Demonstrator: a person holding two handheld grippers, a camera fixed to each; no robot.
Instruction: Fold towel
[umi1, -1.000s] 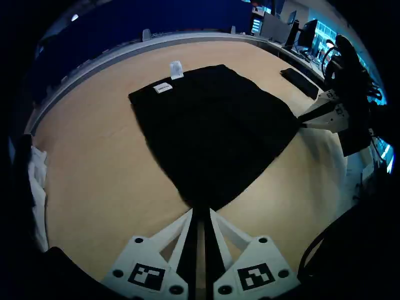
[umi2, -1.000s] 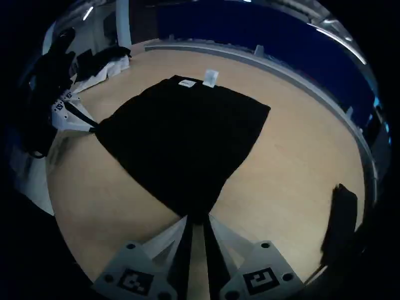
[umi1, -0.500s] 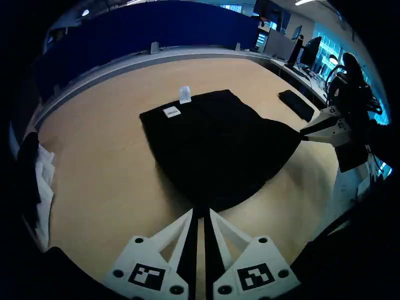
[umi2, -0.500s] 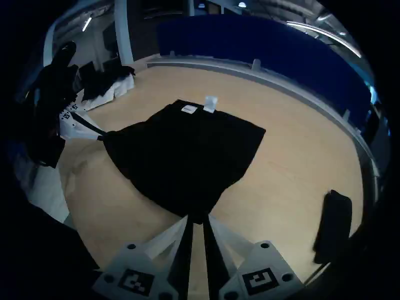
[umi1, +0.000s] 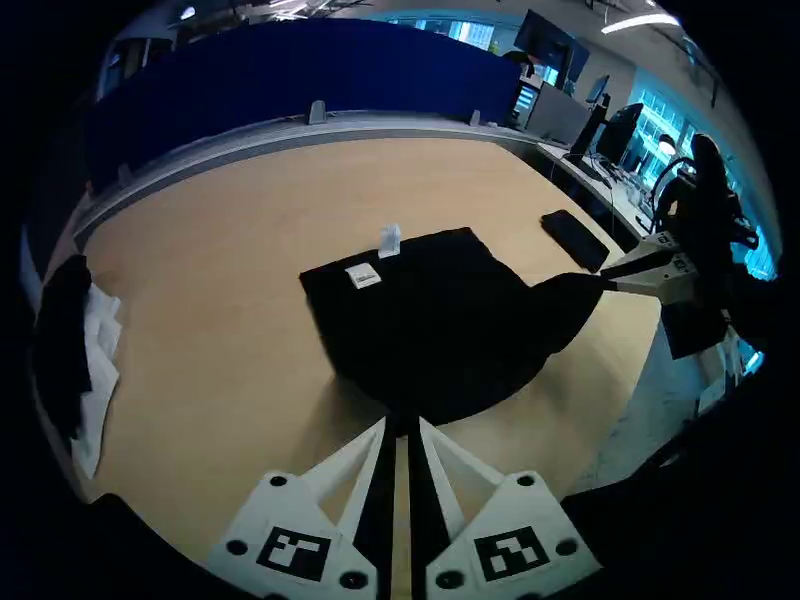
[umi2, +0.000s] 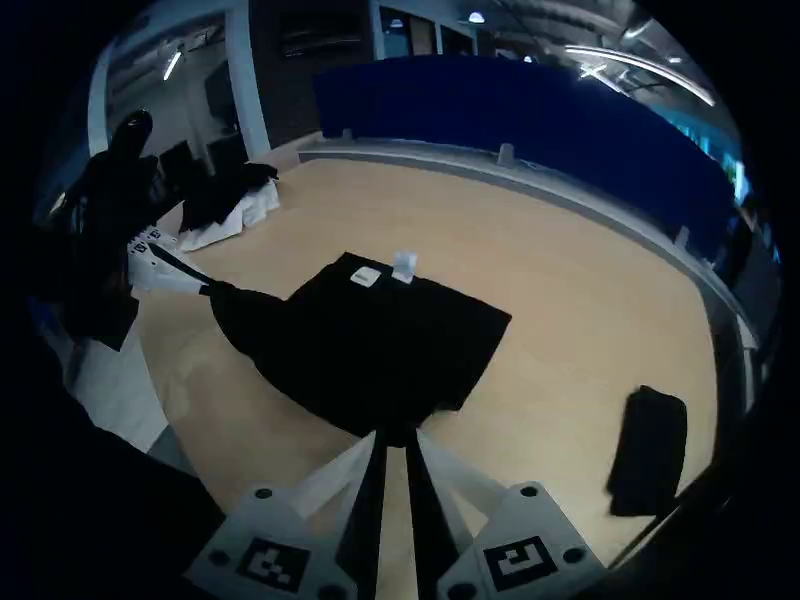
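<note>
On the wooden table (umi1: 200, 300), black towel (umi1: 440, 320), white tags (umi1: 362, 276) illegible, corners tight between closed left jaws and right jaws.

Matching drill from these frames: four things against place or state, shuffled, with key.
Things:
1. black cloth towel
2. flat white fabric label
3. flat black rectangular pad
4. heap of white and black cloth

Places or states:
A. bare wood, apart from the towel, on the right tool's right
B. near corners raised, pinched by the left tool and the right tool
C. table edge, on the left tool's left
D. on the towel, by its far edge

Pairs: 1-B, 2-D, 3-A, 4-C
</note>
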